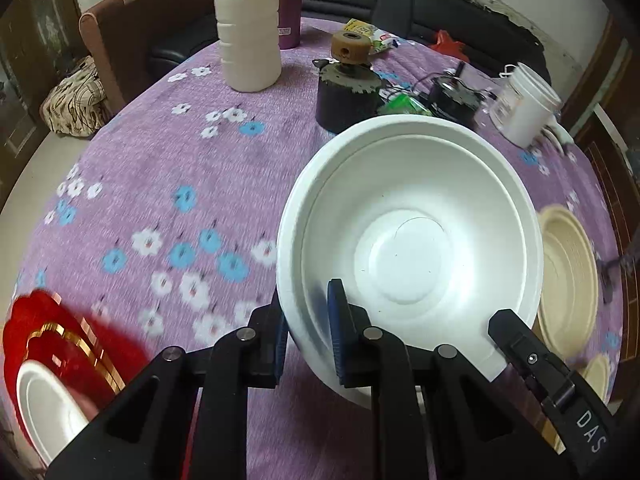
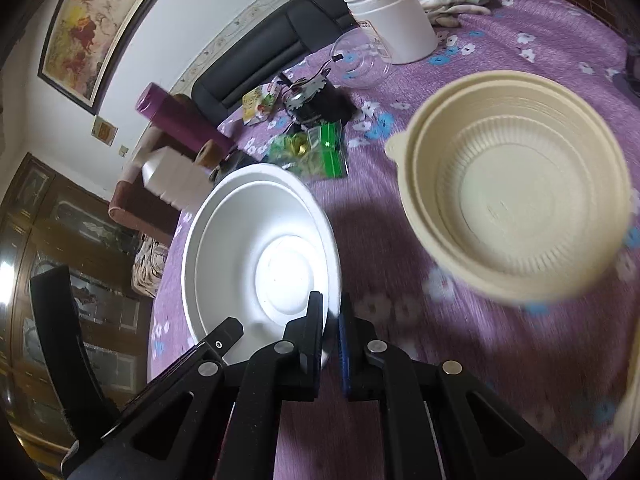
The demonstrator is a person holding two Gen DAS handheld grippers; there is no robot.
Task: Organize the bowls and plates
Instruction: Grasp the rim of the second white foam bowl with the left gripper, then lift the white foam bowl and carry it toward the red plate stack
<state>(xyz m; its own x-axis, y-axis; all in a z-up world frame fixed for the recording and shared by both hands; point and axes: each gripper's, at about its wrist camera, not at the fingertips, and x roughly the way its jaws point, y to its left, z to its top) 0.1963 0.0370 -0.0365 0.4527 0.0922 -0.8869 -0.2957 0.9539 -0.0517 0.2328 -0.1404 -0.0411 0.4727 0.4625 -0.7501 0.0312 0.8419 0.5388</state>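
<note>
Both grippers pinch the white bowl's [image 1: 408,240] rim: left gripper [image 1: 308,340] at seven o'clock, right gripper [image 2: 332,336] probably at five. Uneven pulling could crack it.

A lived-in home sitting or dining room. A round table wears a purple flowered tablecloth [image 1: 168,168]. A dark leather sofa [image 1: 420,4] curves behind it, with a brown armchair [image 1: 108,20] alongside. A framed painting [image 2: 100,12] hangs on the white wall above a dark wooden glass-fronted cabinet [image 2: 52,272].
</note>
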